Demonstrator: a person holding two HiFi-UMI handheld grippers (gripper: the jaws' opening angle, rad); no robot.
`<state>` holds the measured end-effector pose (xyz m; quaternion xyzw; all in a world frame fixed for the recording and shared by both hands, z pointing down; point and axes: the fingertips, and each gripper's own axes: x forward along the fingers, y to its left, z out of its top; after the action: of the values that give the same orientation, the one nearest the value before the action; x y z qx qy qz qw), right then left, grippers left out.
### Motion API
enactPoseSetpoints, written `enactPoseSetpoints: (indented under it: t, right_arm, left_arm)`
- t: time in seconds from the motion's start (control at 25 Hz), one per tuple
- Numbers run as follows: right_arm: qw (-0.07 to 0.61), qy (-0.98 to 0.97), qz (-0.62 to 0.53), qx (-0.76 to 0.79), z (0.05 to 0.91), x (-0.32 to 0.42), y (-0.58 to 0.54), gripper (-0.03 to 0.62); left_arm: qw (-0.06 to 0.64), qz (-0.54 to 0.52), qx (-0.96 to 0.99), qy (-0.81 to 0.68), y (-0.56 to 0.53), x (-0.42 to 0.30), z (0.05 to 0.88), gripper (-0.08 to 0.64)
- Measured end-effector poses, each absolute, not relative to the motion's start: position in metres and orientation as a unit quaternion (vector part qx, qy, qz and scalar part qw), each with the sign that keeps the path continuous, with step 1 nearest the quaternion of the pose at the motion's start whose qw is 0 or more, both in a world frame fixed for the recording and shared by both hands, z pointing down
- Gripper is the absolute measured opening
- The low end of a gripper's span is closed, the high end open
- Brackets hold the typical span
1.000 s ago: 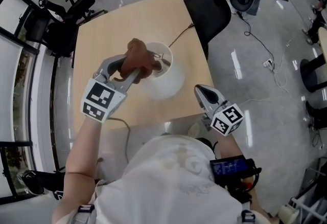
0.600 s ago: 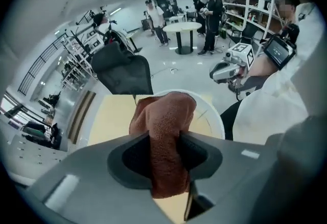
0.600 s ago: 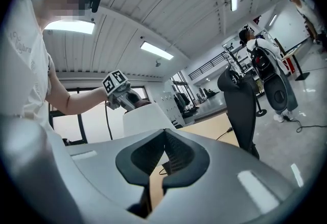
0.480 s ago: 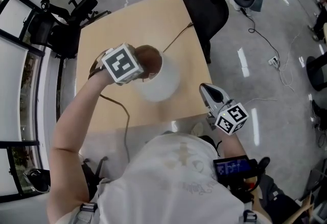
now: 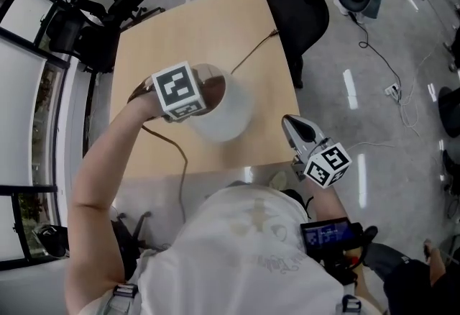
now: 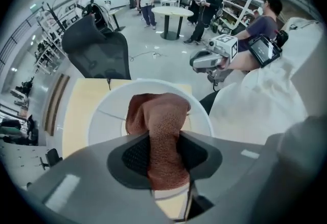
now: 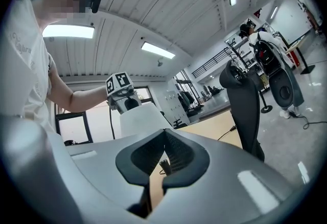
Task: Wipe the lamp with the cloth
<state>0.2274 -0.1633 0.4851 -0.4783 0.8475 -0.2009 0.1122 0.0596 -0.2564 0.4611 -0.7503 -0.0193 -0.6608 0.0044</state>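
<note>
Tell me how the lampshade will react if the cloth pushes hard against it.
The lampshade looks thin-walled and light, so a sideways push would probably tilt or slide it. Its open rim likely flexes under pressure. The cord may tug back.

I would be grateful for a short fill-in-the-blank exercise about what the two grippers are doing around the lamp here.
1. The left gripper is shut on a ____ cloth.
2. It points straight ____ at the open top of the lamp.
3. The right gripper, off to the side of the lamp, holds ____.
Missing words: brown; down; nothing.
</note>
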Motion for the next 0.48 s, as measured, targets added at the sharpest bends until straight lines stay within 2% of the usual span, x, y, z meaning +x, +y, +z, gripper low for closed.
enactPoseSetpoints:
  t: [0.08,0.28,0.4,0.48]
  right_arm:
    - [0.113,0.849,-0.202,-0.474,0.487,0.23,-0.165,0.012]
    - [0.111,0.855,-0.2,-0.465,0.483,0.23,-0.167,0.012]
    - [0.115,0.855,-0.204,-0.463,0.486,0.231,-0.169,0.012]
    - [0.118,0.854,-0.207,-0.463,0.487,0.233,-0.17,0.012]
  left_arm:
    - [0.014,-0.682,-0.731,-0.006,-0.263,0.057,0.459,0.147]
    - [0.107,-0.675,-0.725,0.087,-0.306,0.067,0.434,0.147]
    - [0.097,-0.658,-0.739,0.107,-0.308,0.069,0.433,0.148]
    - [0.067,-0.649,-0.752,0.094,-0.3,0.07,0.437,0.147]
